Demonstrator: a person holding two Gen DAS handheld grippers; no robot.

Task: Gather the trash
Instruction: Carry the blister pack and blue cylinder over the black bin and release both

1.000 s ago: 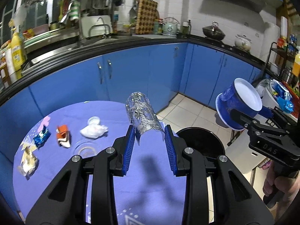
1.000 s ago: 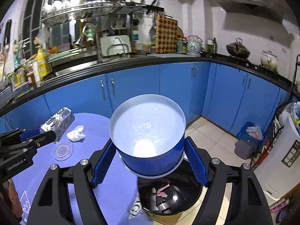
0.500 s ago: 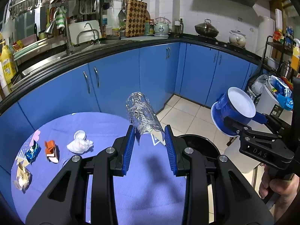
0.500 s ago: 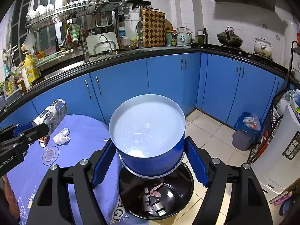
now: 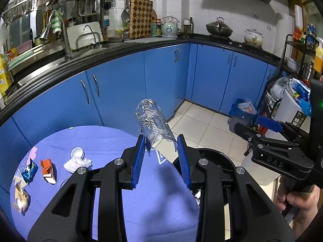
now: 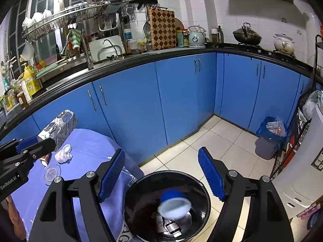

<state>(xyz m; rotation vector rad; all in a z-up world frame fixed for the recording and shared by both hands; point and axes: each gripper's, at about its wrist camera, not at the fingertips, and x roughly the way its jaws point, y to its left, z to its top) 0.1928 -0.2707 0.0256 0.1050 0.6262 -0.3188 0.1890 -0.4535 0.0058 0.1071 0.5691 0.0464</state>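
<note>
Already the blue paper cup (image 6: 174, 203) falls into the round black bin (image 6: 141, 185) beneath the empty, wide-apart right gripper (image 6: 161, 173). Left gripper (image 5: 161, 151) clamps a crumpled clear plastic cup (image 5: 152, 123); beyond-left, a tissue wad (image 5: 77, 162) and wrappers (image 5: 47, 168) remain.

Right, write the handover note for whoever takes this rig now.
Left gripper: shut on the crushed clear cup, above the table's edge near the black bin.
Right gripper: open, empty, over the bin.
Done: the blue cup is in the bin with some small bottles.
Left: drop the clear cup, then collect the tissue wad, the wrappers and the clear lid from the purple table.
</note>
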